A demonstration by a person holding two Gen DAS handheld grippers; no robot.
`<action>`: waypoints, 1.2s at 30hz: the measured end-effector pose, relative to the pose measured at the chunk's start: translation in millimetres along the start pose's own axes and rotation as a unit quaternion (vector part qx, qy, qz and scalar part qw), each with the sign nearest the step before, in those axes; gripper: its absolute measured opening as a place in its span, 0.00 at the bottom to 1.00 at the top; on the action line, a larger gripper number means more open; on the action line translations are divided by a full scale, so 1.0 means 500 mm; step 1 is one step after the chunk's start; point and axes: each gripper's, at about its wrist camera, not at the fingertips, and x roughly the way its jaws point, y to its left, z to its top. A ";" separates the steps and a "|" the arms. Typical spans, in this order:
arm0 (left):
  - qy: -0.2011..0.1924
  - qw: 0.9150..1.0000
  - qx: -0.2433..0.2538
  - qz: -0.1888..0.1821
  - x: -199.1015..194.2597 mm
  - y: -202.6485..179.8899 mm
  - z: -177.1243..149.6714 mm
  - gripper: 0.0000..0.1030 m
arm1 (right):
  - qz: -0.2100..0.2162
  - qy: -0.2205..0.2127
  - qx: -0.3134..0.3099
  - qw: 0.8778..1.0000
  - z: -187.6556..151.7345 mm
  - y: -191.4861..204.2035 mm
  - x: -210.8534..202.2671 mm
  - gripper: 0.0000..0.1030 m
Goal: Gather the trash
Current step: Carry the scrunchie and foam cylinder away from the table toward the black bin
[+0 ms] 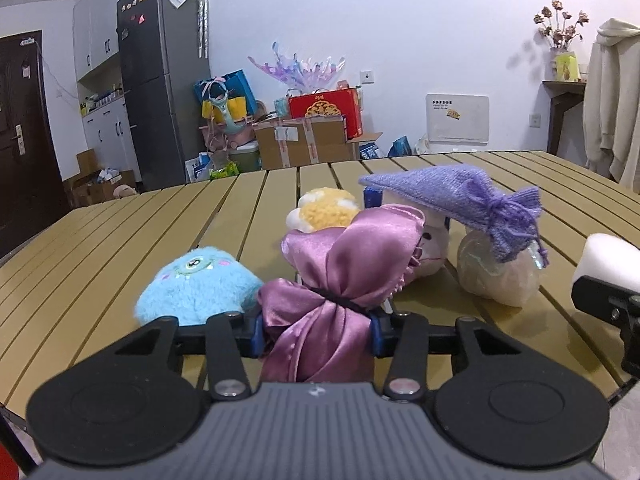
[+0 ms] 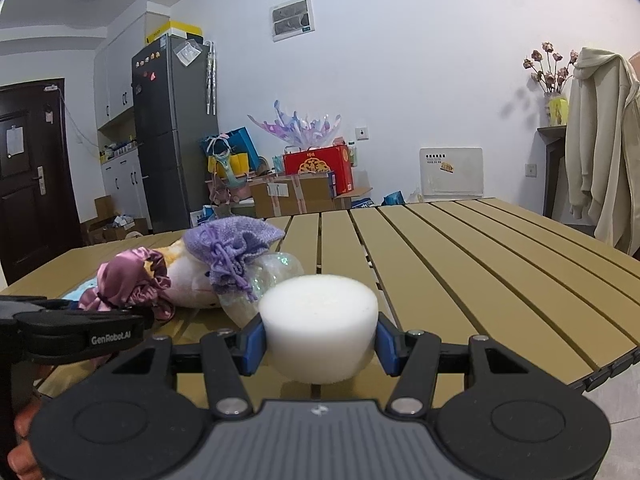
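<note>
My left gripper (image 1: 318, 330) is shut on a pink satin drawstring pouch (image 1: 344, 276), held just above the slatted wooden table (image 1: 120, 248). My right gripper (image 2: 318, 346) is shut on a white foam cylinder (image 2: 318, 324) over the table's near edge; that foam also shows at the right edge of the left wrist view (image 1: 608, 260). On the table lie a blue fuzzy plush (image 1: 196, 284), a yellow-and-white plush (image 1: 326, 210), a white plush (image 1: 430, 250), a purple knitted pouch (image 1: 460, 196) and a glittery clear ball (image 1: 496, 276). The left gripper and pink pouch (image 2: 128, 280) show at the left of the right wrist view.
The table (image 2: 480, 264) stretches away to the right and back. Behind it stand a dark fridge (image 1: 164, 80), cardboard boxes (image 1: 300, 140), a red gift box (image 1: 324, 106) and gift bags. A beige coat (image 2: 600, 140) hangs at the right.
</note>
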 end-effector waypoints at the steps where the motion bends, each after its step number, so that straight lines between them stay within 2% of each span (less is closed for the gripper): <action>1: -0.002 1.000 0.002 -0.001 -0.004 -0.002 0.002 0.45 | 0.000 -0.001 -0.001 1.000 0.000 0.000 -0.003 0.52; 9: -0.028 0.999 -0.009 -0.019 -0.061 0.017 0.008 0.44 | 0.004 -0.013 -0.005 1.000 0.004 -0.007 -0.032 0.52; 18: -0.029 0.998 -0.021 -0.048 -0.119 0.031 0.007 0.44 | 0.010 -0.023 -0.015 1.000 0.006 -0.003 -0.071 0.52; 26: -0.035 0.997 -0.024 -0.057 -0.197 0.048 -0.012 0.44 | 0.013 -0.032 -0.029 0.999 0.002 0.020 -0.126 0.52; 36: -0.029 0.998 -0.021 -0.061 -0.274 0.068 -0.066 0.44 | 0.014 -0.013 -0.014 1.000 -0.057 0.030 -0.206 0.52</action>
